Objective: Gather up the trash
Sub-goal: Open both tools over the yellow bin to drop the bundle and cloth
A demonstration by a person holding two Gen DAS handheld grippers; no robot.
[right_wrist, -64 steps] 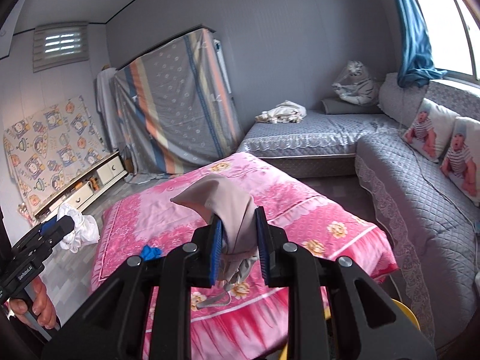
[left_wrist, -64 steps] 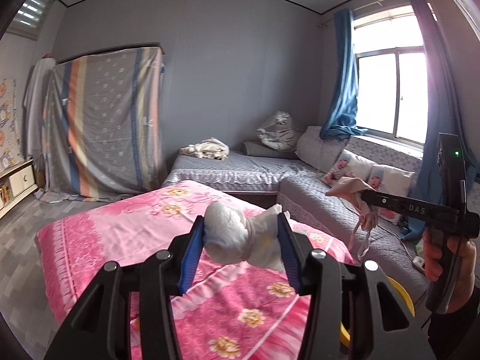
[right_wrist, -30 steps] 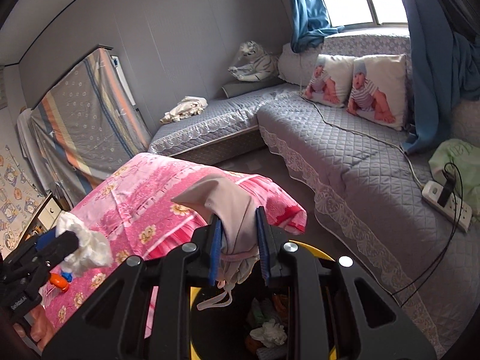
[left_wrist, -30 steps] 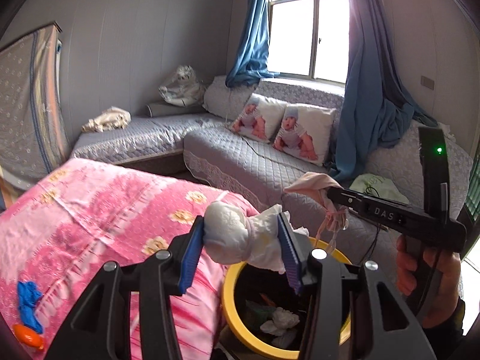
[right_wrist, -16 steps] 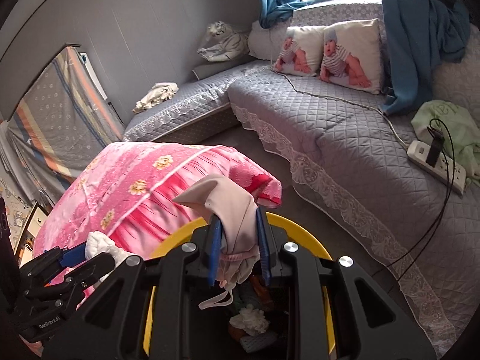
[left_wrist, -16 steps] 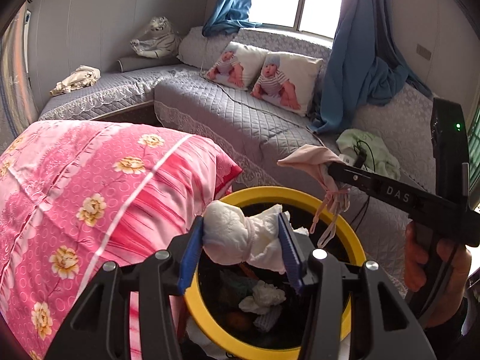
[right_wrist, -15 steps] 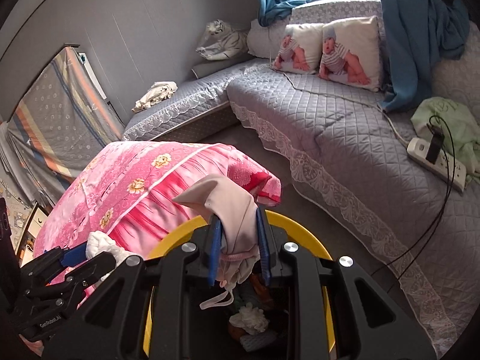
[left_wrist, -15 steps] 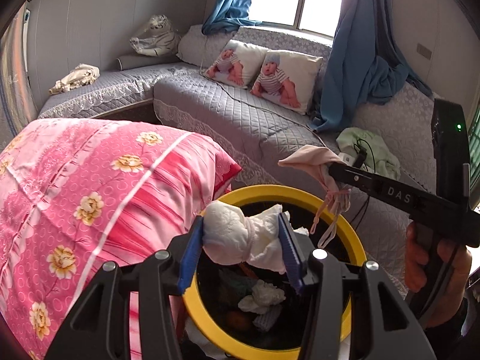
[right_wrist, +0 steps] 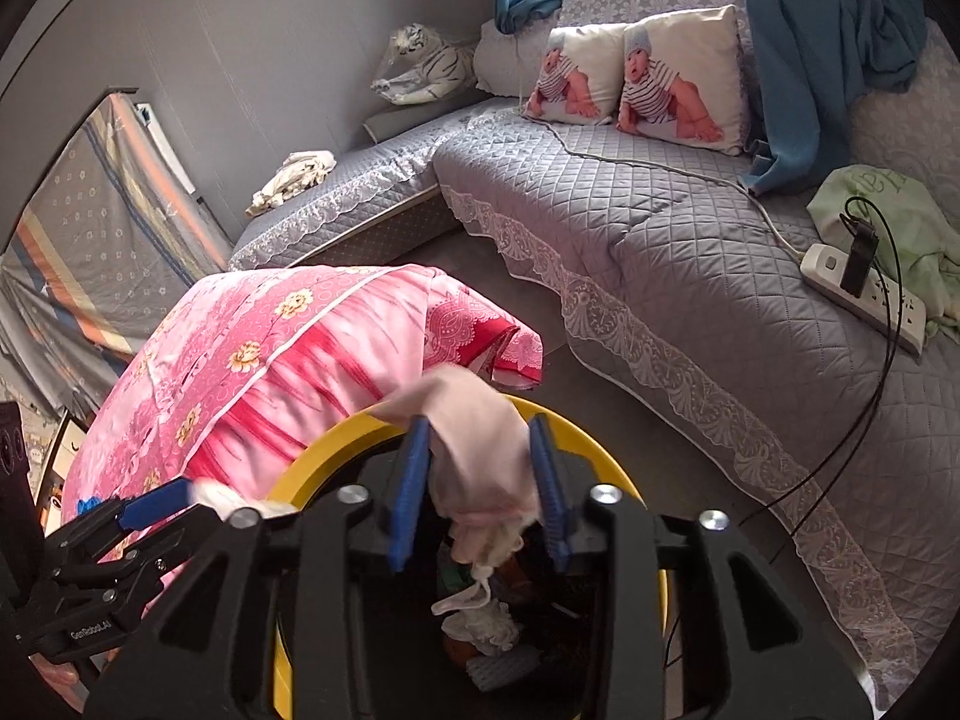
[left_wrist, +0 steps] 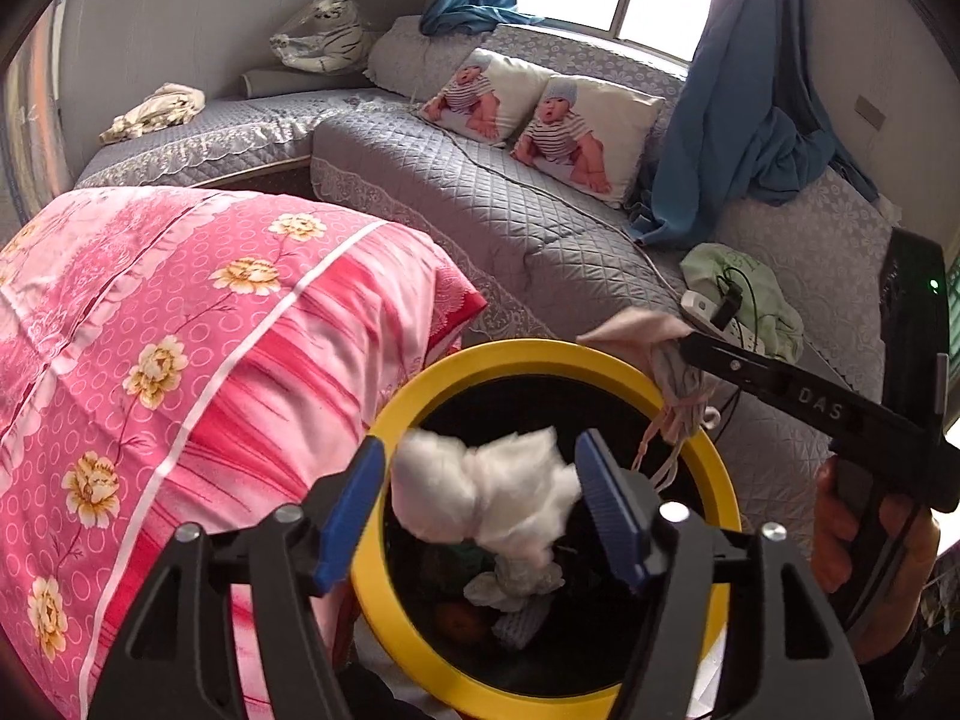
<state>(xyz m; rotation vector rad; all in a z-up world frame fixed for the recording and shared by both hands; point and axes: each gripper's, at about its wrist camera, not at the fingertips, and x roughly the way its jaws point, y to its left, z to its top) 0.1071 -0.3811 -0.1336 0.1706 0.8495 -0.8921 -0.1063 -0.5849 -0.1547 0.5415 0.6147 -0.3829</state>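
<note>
left gripper point(left_wrist: 480, 492) opening, letting white tissue wad point(left_wrist: 480, 495) go over yellow-rimmed bin point(left_wrist: 540, 354) | right gripper point(right_wrist: 480, 480) loosening around pink mask point(right_wrist: 480, 456) | both dropping in, nearly done

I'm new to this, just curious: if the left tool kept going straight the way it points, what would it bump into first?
Probably the white wad of tissue loose between its just-opened jaws. Past that, the left tool aims into the yellow-rimmed bin, so it would likely land on the trash piled inside, though depth is hard to judge.
</note>
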